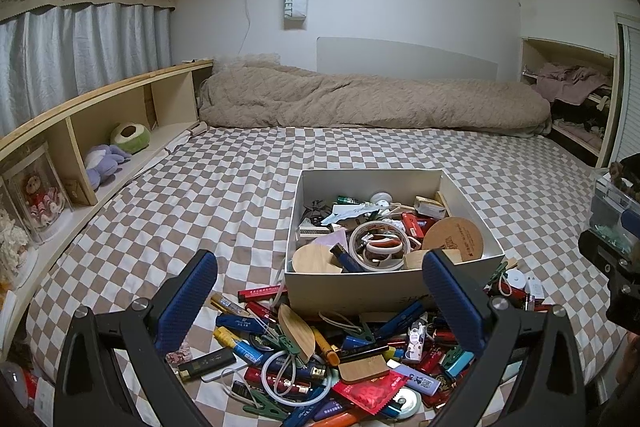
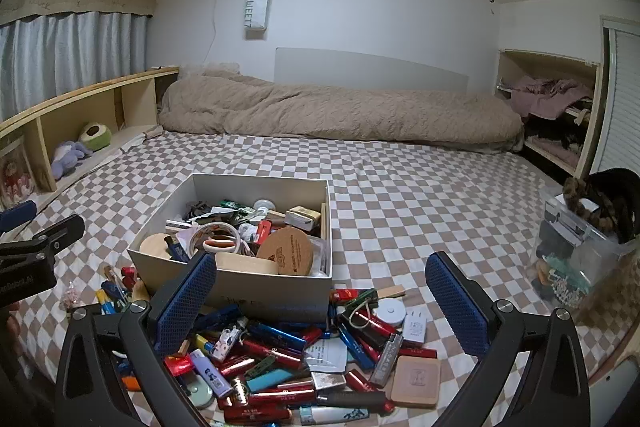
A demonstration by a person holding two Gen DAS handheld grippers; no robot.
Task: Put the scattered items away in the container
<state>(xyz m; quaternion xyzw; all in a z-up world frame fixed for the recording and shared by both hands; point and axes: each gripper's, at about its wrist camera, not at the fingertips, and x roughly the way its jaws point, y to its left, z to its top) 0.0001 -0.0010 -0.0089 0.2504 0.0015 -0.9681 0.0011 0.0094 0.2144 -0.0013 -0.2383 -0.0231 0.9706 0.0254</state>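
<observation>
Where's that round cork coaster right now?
In both views the cork coaster leans inside the white box, at its near right corner, beside the tape roll.

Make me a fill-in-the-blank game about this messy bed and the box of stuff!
1. The box sits on a bed sheet with a ____ pattern.
2. The round cork coaster lies ____ the box.
3. Both the left gripper and the right gripper are wide ____.
4. The white plug adapter lies ____ the box, on the bed.

Missing words: checkered; inside; open; outside
</observation>
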